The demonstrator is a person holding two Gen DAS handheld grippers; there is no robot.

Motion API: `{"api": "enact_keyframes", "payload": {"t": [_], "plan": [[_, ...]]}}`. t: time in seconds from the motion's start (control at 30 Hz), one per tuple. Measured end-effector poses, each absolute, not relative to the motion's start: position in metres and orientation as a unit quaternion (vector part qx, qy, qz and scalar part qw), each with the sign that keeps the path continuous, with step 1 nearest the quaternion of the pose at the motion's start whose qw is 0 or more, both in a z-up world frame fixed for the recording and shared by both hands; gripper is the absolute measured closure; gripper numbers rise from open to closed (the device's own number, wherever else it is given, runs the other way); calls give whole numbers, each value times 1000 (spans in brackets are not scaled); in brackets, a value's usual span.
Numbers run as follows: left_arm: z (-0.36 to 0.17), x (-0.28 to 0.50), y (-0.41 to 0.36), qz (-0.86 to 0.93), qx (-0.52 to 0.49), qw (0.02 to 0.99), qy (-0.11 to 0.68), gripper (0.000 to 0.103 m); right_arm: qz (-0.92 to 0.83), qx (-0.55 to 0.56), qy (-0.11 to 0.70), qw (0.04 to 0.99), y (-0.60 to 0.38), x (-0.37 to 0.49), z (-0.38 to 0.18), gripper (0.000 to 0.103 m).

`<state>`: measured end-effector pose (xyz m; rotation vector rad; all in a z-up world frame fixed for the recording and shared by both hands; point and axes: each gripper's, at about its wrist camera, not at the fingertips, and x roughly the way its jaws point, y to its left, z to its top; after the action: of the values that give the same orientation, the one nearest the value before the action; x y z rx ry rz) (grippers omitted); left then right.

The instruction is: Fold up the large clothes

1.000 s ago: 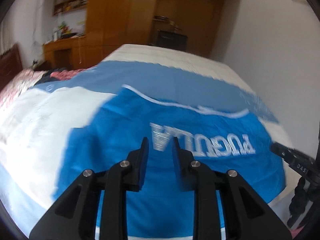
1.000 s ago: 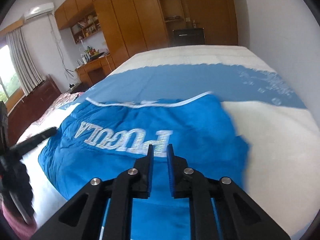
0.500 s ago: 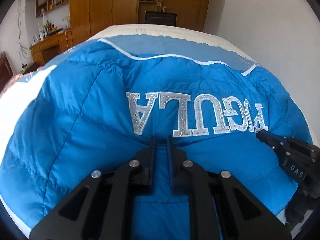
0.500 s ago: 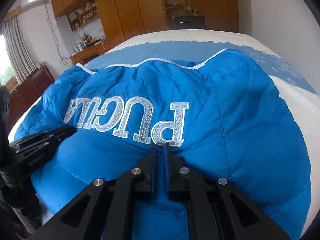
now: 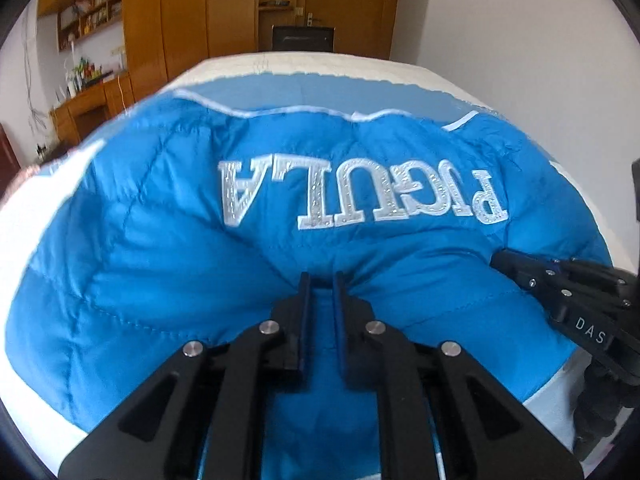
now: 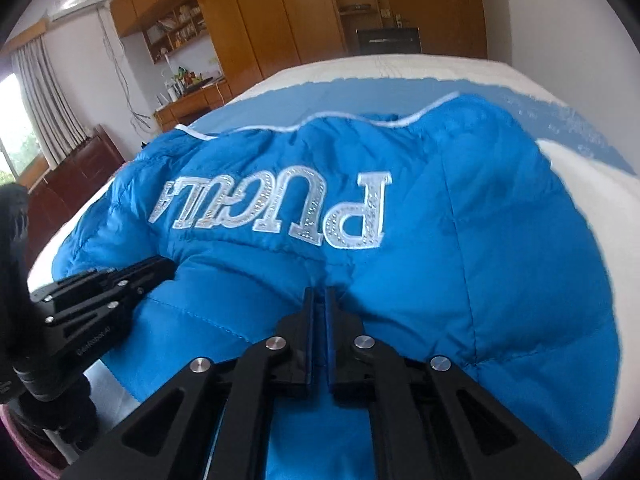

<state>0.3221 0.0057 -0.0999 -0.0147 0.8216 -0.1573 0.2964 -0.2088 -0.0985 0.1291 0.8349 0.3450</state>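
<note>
Here the blue padded jacket [image 5: 168, 264] lies spread on the bed [image 5: 320, 62], its silver lettering [image 5: 360, 196] facing up and reading upside down from the near side. The left hand-held gripper [image 5: 319, 280] has just been closing and pinches a fold of the jacket's near edge. Just beside it, the right hand-held gripper [image 6: 319, 294], jaws also just closing, is nipped nearly together on the same edge. Wooden wardrobes [image 6: 280, 12] stand beyond.

Bright blue quilted jacket [image 5: 160, 264] showing silver-white studded lettering [image 6: 280, 212], white piping; bed cover [image 5: 320, 88] showing white and pale blue; black tongs [image 5: 319, 292].
</note>
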Motion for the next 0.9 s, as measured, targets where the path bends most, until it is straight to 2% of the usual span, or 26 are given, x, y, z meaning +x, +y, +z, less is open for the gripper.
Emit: {"api": "enact_keyframes", "payload": {"t": [0.23, 0.3, 0.33, 0.37, 0.4, 0.43, 0.47, 0.53, 0.63, 0.9], "plan": [[-98, 325, 15, -76, -34, 904, 419, 92, 173, 58, 421, 888, -213, 303, -92, 101], [-82, 318, 25, -84, -58, 900, 424, 91, 195, 83, 417, 884, -229, 294, -77, 97], [-70, 310, 34, -79, -57, 907, 411, 85, 193, 84, 402, 891, -239, 289, -66, 95], [-60, 308, 39, -69, -53, 912, 402, 67, 185, 83, 389, 898, -250, 286, -56, 84], [-49, 303, 51, -60, -52, 917, 390, 58, 177, 87, 382, 903, -261, 286, -49, 63], [-39, 299, 66, -50, -54, 922, 380, 48, 165, 99, 380, 905, -280, 287, -41, 54], [-34, 299, 76, -37, -52, 924, 378, 45, 158, 107, 388, 902, -292, 291, -38, 43], [-28, 303, 104, 0, -42, 922, 384, 41, 155, 128, 414, 888, -319, 303, -38, 42], [-34, 314, 135, 29, -54, 912, 405, 37, 138, 167, 456, 863, -350, 325, -51, 32], [-59, 334, 167, 29, -84, 896, 434, 24, 180, 264, 515, 795, -371, 352, -105, 26]]}}
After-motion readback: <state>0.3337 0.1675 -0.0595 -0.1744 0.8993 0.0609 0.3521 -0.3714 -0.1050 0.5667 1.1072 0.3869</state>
